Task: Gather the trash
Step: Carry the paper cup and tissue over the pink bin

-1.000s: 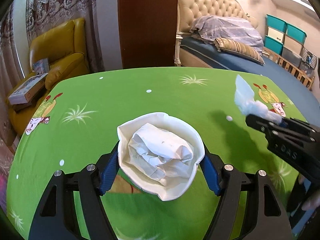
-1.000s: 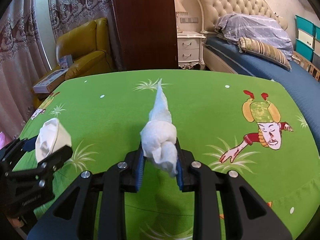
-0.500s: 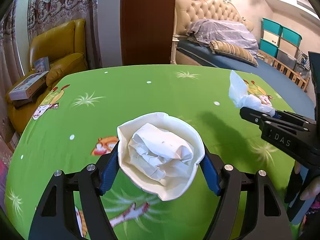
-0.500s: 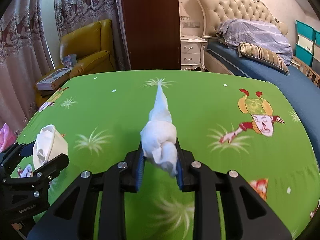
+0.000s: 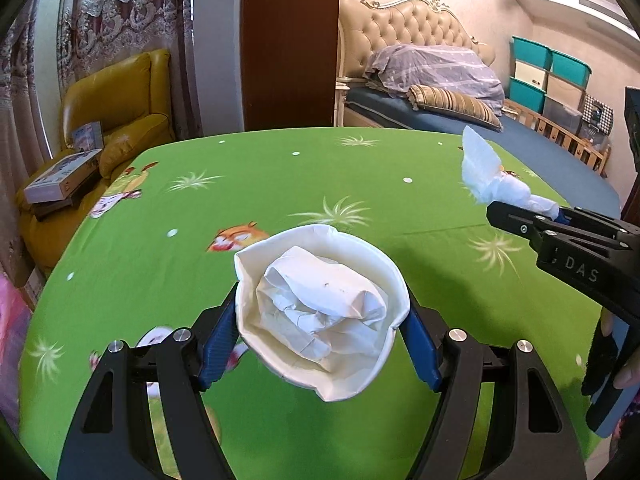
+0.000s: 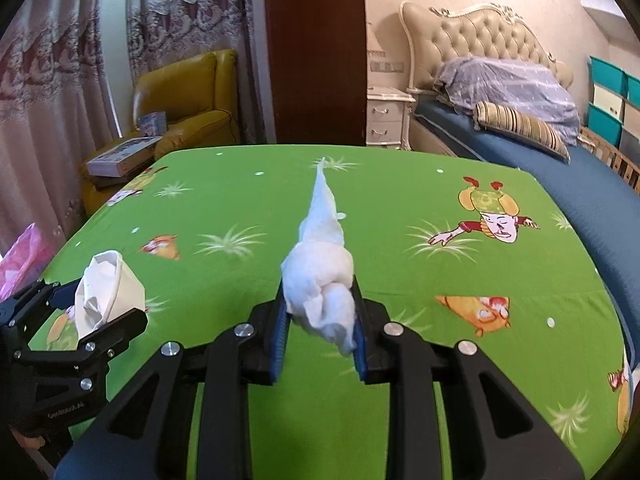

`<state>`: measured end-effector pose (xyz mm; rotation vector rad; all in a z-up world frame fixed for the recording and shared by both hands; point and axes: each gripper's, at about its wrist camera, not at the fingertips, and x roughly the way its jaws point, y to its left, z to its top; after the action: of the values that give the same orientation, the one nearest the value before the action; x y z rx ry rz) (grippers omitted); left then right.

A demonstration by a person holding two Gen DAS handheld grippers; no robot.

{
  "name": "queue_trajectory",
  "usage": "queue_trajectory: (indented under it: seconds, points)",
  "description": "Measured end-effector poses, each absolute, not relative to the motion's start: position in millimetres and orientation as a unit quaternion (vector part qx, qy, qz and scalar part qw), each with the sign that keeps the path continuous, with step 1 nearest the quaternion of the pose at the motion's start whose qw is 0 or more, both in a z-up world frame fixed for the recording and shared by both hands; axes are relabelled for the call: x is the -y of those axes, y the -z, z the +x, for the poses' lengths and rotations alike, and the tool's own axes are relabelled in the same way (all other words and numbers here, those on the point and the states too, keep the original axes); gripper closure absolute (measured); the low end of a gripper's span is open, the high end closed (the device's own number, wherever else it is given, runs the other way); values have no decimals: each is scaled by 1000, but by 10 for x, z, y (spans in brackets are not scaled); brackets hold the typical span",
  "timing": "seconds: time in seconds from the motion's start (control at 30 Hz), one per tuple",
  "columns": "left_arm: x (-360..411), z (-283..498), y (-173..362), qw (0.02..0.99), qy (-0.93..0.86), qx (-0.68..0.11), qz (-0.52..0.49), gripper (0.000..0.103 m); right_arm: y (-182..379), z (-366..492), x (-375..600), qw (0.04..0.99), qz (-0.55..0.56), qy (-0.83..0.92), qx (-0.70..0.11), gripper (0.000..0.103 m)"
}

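My left gripper (image 5: 322, 320) has its fingers (image 5: 218, 330) clamped on a white paper cup (image 5: 320, 312), squashed a bit, w/ crumpled white paper (image 5: 320, 306) stuffed inside; cup is held above the green cartoon-print surface (image 5: 280, 184), mouth tilted toward cam. My right gripper (image 6: 318, 320) has fingers (image 6: 278, 330) set narrow, pinching a wadded white tissue (image 6: 322, 276), tail end sticking up fwd, also off the surface. In right view the left gripper + cup show at lower left; in left view the right gripper + tissue sit at far right. Bkgd: yellow armchair (image 6: 188, 100) w/ boxes, bed (image 6: 520, 136) w/ tufted headboard, pink bag (image 6: 22, 256) at left edge.
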<state>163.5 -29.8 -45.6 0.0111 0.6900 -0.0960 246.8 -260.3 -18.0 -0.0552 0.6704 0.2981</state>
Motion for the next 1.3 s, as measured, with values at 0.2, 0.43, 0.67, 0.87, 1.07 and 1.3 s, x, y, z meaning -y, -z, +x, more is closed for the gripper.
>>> queue_trajectory:
  seconds: [0.2, 0.43, 0.67, 0.87, 1.07, 1.3]
  points:
    - [132, 1275, 353, 946, 41, -320, 12, 35, 57, 2106, 2465, 935, -35, -165, -314, 77]
    - [-133, 1004, 249, 953, 31, -302, 13, 34, -62, 1824, 2331, 934, -33, -186, -304, 76]
    - [-355, 884, 313, 952, 20, -307, 0, 34, -27, 1727, 2131, 924, -42, -212, -316, 76]
    - [-520, 744, 374, 950, 6, -311, 2, 34, -41, 1610, 1873, 917, -60, -243, -311, 76]
    - [-707, 567, 396, 951, -7, -309, -6, 34, -40, 1534, 1683, 909, -71, -269, -311, 76]
    - [-962, 398, 285, 956, -35, -291, -11, 34, -41, 1459, 1417, 898, -95, -296, -311, 76]
